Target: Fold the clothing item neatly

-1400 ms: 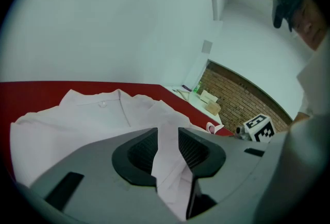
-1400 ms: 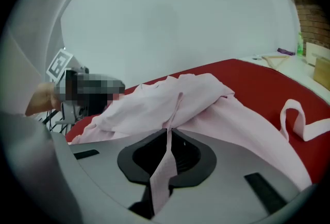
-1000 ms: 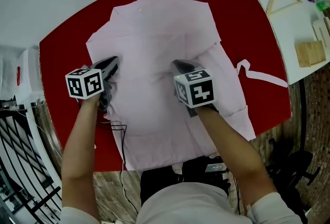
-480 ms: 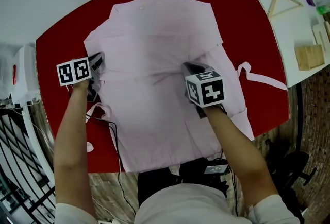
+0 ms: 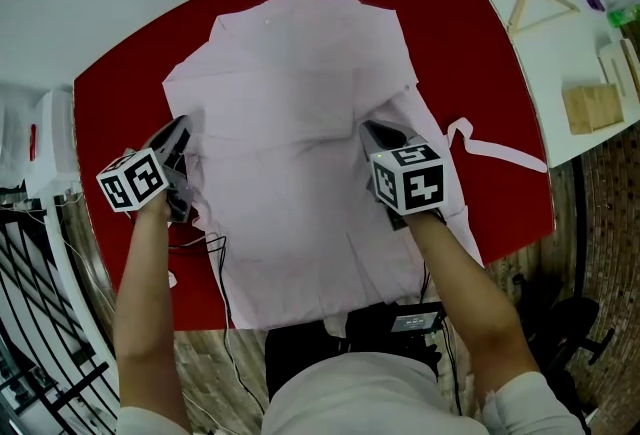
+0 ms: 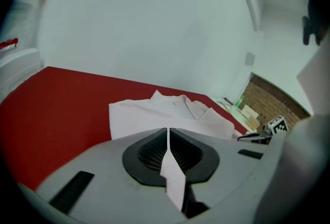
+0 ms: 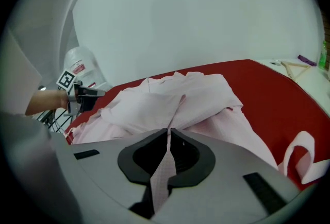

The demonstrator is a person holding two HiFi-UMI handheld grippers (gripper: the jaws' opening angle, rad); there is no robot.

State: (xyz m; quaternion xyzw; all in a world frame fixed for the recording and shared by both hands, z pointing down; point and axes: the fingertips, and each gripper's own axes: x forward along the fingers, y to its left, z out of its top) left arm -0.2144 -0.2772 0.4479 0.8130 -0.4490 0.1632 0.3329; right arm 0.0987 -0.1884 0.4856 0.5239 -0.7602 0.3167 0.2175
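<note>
left gripper (image 5: 182,131): fingers clamped on a pinch of pink cloth at the shirt's left edge. it has swung outward off the middle of the garment and now sits by the hem.
shirt (image 5: 300,93): spread on the red bench (image 5: 120,83), collar end away from the person. the middle looks flatter than a second ago.
right gripper (image 5: 372,131): fingers shut on a fold of the same cloth, right of centre. it has drifted a touch outward.
loose strip (image 5: 495,149): trailing on the bench off the shirt's right side.
read: both grips pulling apart, so this looks like smoothing. no fold laid yet.
</note>
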